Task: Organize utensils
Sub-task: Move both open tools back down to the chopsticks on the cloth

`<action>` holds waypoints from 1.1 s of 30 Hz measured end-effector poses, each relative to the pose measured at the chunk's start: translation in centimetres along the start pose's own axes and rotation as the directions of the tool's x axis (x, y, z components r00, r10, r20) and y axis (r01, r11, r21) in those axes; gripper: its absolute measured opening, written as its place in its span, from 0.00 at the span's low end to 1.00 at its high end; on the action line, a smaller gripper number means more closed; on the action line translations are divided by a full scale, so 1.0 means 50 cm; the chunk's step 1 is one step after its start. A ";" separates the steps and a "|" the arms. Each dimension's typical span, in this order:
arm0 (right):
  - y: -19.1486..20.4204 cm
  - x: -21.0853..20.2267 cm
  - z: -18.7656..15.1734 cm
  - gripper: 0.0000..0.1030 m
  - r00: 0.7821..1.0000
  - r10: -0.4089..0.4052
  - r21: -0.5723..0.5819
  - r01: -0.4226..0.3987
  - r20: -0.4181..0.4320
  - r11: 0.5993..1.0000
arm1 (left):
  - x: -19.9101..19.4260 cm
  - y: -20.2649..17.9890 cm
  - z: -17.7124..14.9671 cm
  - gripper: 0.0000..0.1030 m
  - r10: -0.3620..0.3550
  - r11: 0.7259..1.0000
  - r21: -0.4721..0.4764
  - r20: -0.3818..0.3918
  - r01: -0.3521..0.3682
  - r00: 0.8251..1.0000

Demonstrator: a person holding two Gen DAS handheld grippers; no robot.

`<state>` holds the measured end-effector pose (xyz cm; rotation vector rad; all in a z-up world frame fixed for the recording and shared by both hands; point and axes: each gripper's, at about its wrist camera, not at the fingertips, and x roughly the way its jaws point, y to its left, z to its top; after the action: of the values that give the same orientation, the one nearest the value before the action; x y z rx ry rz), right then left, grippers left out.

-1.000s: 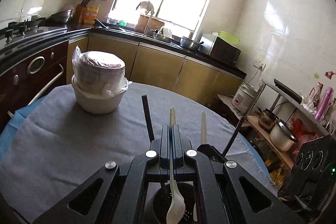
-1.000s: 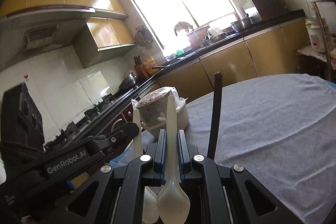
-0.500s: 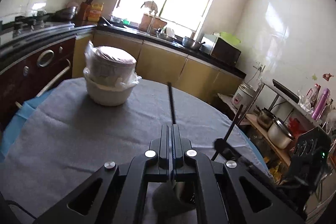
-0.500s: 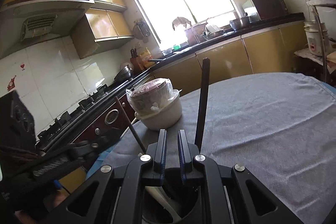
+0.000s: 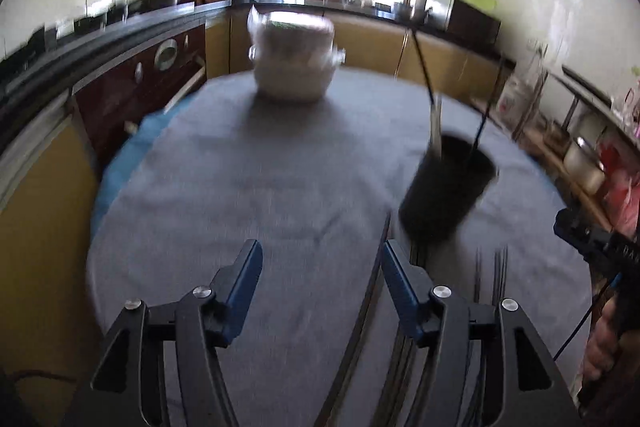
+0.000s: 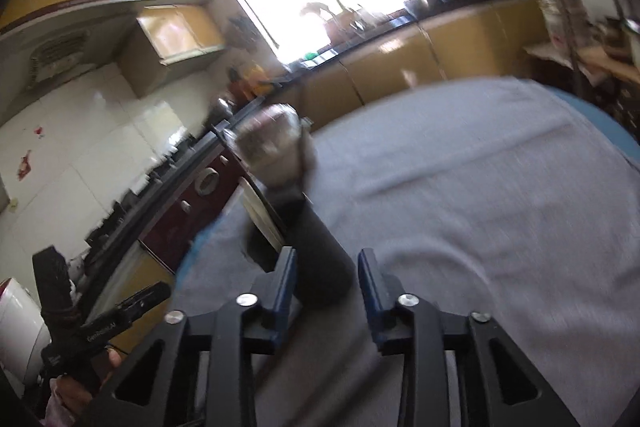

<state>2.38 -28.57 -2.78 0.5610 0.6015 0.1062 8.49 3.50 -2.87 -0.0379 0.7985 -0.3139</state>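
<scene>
A black utensil cup (image 5: 446,187) stands on the grey tablecloth (image 5: 260,187) and holds a white spoon handle (image 5: 435,125) and thin dark sticks (image 5: 422,59). My left gripper (image 5: 322,267) is open and empty, low over the cloth, left of and nearer than the cup. Dark utensils (image 5: 490,279) lie on the cloth by its right finger. In the right wrist view the cup (image 6: 320,259) sits just ahead, between the open fingers of my right gripper (image 6: 327,267), which is empty. Both views are blurred.
A white lidded pot wrapped in plastic (image 5: 294,57) stands at the far side of the table; it also shows in the right wrist view (image 6: 276,155). Kitchen counters and cabinets (image 5: 440,55) ring the table. A shelf with pots (image 5: 580,155) is at right.
Both grippers have opened and let go of their white spoons, which now stand in the cup. Both have pulled back and up from the cup, the left one swinging leftward.
</scene>
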 end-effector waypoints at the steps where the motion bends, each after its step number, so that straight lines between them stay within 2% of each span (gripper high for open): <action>1: -0.013 -0.003 -0.013 0.35 1.000 -0.010 0.020 0.010 -0.023 1.000 | 0.001 0.001 -0.014 0.61 0.000 1.000 -0.003 -0.019 0.000 1.000; 5: -0.043 -0.003 -0.060 0.35 0.994 -0.045 0.058 0.051 -0.098 0.997 | -0.003 -0.011 -0.069 0.61 0.013 1.000 0.024 -0.065 -0.011 0.998; 9: -0.044 0.006 -0.083 0.35 0.989 -0.069 0.053 0.076 -0.132 0.996 | -0.012 -0.017 -0.102 0.61 0.032 0.998 0.061 -0.080 -0.027 0.996; 13: -0.039 0.024 -0.097 0.35 0.979 -0.089 0.035 0.097 -0.182 0.995 | -0.005 0.014 -0.113 0.61 0.060 0.998 0.027 -0.112 -0.057 0.992; 17: -0.019 0.045 -0.116 0.34 0.964 -0.133 -0.016 0.133 -0.229 0.991 | -0.019 0.033 -0.120 0.61 0.073 0.997 0.014 -0.112 -0.072 0.991; 21: -0.003 0.060 -0.124 0.34 0.949 -0.187 -0.050 0.180 -0.255 0.982 | -0.027 0.014 -0.142 0.61 0.046 0.998 0.042 -0.135 -0.041 0.990; 27: 0.029 0.087 -0.136 0.32 0.919 -0.283 -0.145 0.251 -0.276 0.957 | -0.039 -0.030 -0.182 0.61 -0.024 0.993 0.110 -0.179 0.044 0.984; 30: 0.043 0.097 -0.139 0.32 0.906 -0.325 -0.196 0.279 -0.269 0.940 | -0.033 -0.036 -0.188 0.61 -0.039 0.992 0.108 -0.196 0.061 0.980; 33: 0.051 0.103 -0.143 0.32 0.901 -0.352 -0.237 0.295 -0.254 0.926 | -0.015 -0.037 -0.196 0.60 -0.059 0.993 0.083 -0.249 0.082 0.967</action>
<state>2.77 -21.76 -8.90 0.2488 0.9567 -0.0706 0.58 2.76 -8.92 0.0607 1.0294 -0.4283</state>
